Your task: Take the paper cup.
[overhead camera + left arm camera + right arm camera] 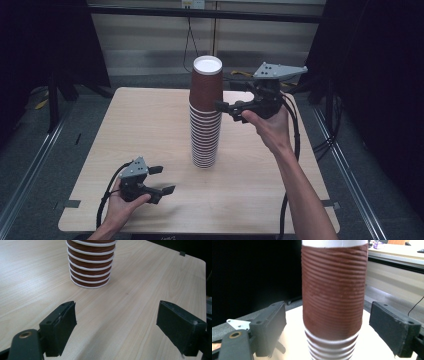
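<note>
Cup stack (333, 297) between right gripper's (328, 332) jaws

- I see a light wooden table (150, 130), bare around its edges.
- Past it, a black cable (188, 40) hangs down a pale wall panel (145, 45).
- Grey floor (30, 150) lies alongside.

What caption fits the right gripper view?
Open right gripper flanking the top brown cup of an inverted stack, jaws clear of its ribbed wall.

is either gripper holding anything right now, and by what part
Nothing is held. The right gripper stands open around the top cup, jaws apart from it; the left gripper is open over the table.
</note>
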`<move>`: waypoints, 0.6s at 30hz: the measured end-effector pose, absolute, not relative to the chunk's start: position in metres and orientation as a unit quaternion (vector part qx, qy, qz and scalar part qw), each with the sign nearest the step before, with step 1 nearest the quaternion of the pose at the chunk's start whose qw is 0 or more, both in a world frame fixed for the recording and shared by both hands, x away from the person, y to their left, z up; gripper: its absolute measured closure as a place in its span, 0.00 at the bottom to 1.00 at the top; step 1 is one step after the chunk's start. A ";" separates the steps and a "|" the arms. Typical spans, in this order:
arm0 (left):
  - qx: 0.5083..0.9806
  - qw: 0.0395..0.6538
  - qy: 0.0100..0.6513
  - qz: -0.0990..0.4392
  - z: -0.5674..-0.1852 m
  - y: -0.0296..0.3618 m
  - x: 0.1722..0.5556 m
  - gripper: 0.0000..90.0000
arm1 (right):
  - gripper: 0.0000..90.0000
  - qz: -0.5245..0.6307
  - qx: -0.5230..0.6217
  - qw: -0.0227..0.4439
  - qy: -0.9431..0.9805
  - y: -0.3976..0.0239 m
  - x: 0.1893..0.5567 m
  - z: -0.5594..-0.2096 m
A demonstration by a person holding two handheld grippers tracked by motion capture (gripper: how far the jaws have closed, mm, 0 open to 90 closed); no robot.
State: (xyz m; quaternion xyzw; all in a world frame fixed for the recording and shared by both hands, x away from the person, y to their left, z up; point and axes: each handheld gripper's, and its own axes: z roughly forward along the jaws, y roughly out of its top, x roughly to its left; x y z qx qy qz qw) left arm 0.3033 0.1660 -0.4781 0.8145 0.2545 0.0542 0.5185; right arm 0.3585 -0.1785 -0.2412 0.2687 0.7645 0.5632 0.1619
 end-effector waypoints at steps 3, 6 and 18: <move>0.815 0.518 0.254 0.055 -0.478 0.166 0.303 0.18 | 0.16 0.562 0.267 0.159 0.767 -0.174 0.365 -0.236; 0.816 0.517 0.253 0.054 -0.478 0.166 0.303 0.18 | 0.16 0.558 0.263 0.158 0.771 -0.169 0.372 -0.231; 0.816 0.518 0.253 0.055 -0.478 0.167 0.304 0.18 | 0.16 0.550 0.265 0.152 0.778 -0.154 0.388 -0.223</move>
